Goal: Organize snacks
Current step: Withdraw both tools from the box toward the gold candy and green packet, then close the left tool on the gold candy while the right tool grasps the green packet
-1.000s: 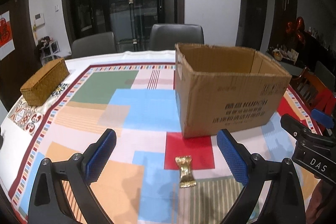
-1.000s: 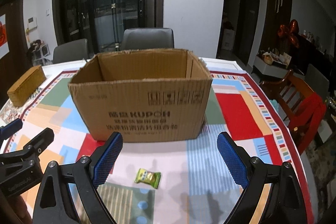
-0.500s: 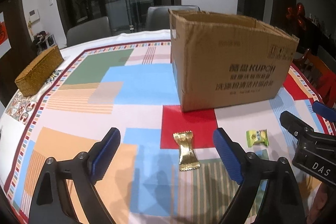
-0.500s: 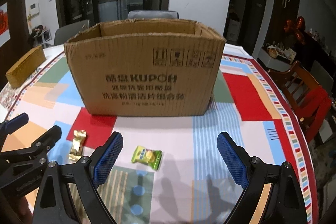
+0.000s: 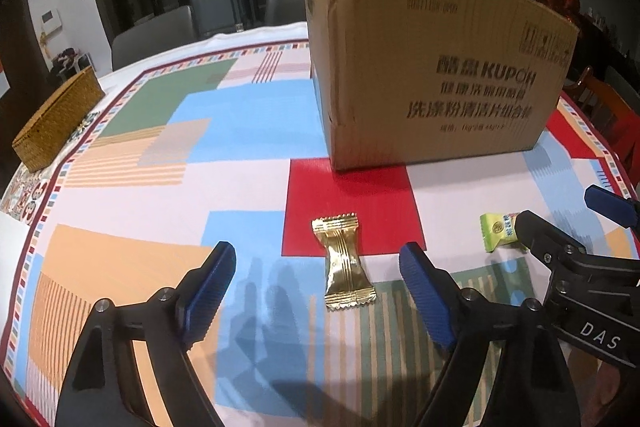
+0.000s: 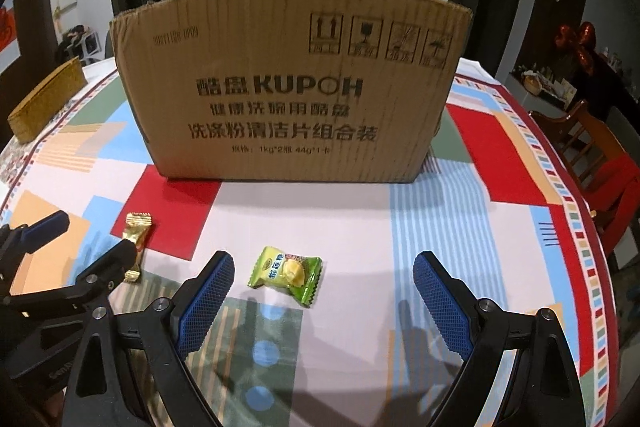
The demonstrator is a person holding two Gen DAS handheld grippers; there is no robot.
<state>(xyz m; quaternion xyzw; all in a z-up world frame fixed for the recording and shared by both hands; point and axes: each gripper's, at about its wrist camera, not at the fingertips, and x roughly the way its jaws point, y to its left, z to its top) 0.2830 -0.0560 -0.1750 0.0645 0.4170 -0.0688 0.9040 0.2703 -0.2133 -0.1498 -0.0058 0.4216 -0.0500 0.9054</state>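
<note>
On the brown corrugated cardboard box (image 6: 288, 87) you can read "KUPOH" in bold dark print, with rows of Chinese characters under it and a small line that includes "1kg". Above and to the right of that brand name stand four handling pictograms; a faint stamped code sits near the box's upper left corner, too blurred to read. The black right gripper (image 5: 592, 223) bears white letters "DAS".

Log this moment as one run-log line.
left gripper: closing, above gold candy | right gripper: open, above green candy | box: behind
</note>
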